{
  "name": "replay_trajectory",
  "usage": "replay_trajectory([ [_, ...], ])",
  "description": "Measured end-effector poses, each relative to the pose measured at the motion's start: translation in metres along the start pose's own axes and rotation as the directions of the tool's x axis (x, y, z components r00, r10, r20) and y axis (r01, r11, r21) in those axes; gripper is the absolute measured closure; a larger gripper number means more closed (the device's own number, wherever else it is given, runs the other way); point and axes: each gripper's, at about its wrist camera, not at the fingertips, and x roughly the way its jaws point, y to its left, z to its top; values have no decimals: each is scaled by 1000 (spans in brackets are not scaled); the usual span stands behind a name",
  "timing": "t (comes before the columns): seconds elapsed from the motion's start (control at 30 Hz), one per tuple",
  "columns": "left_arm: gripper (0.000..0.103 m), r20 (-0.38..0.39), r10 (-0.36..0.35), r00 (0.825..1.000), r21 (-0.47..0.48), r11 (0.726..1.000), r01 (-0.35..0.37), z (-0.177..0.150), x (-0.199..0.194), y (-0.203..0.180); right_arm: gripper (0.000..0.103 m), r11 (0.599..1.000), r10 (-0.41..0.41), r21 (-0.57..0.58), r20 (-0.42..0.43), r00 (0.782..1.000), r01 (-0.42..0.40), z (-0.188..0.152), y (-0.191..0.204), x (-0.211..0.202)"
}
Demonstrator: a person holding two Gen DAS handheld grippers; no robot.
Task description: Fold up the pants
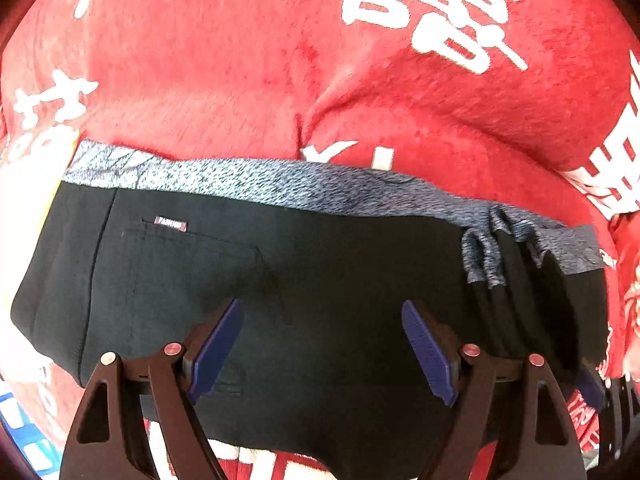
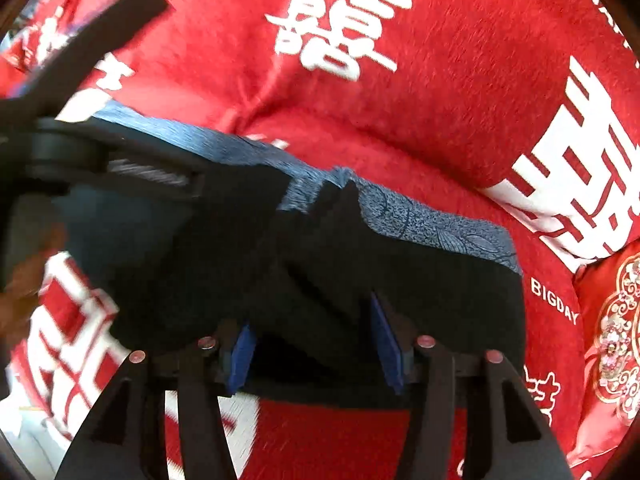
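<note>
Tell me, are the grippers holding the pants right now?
No. The left gripper and right gripper both hover open above the black pants; no pad pinches the cloth.

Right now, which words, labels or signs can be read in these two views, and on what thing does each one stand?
"BIGDAY": white letters on the red blanket, right of the pants.
"囍": large white sign printed many times on the red blanket, clearest in the right wrist view.
Small label on the black pants, above the back pocket: it has letters, but they are too small to read.
No numbers are visible.
</note>
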Motion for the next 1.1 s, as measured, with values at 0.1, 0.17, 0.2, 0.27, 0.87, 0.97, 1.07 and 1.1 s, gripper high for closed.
replay_trajectory([
  [0.1,20,-6,-34,999,41,999,34,2,-9,-10,45,1000,27,1,33,999,-27,-13,-12,-27],
  [0.17,21,-19,-77,997,59,995,78,1,-15,-17,45,1000,-5,-1,27,1000,5,-20,-23,-33],
  [0.2,21,-28,-109,994,71,991,110,0,-19,-23,45,1000,-16,16,18,1000,16,-26,-33,-36],
  [0.27,21,-41,-171,984,99,980,175,-1,-27,-37,45,997,-23,68,-6,1000,24,-31,-52,-40],
  [0.87,78,-216,-345,913,216,895,390,-3,-8,-122,65,908,133,412,-99,986,-81,-67,-133,-24],
  [0.97,97,-222,-374,901,224,879,420,0,-20,-125,65,895,145,437,-94,985,-90,-70,-142,-27],
  [1.07,97,-209,-328,921,288,879,379,-7,-28,-124,65,888,163,447,-85,983,-108,-71,-149,-30],
  [1.1,97,-217,-301,929,302,884,357,-13,-25,-120,65,887,172,446,-84,981,-117,-72,-151,-29],
])
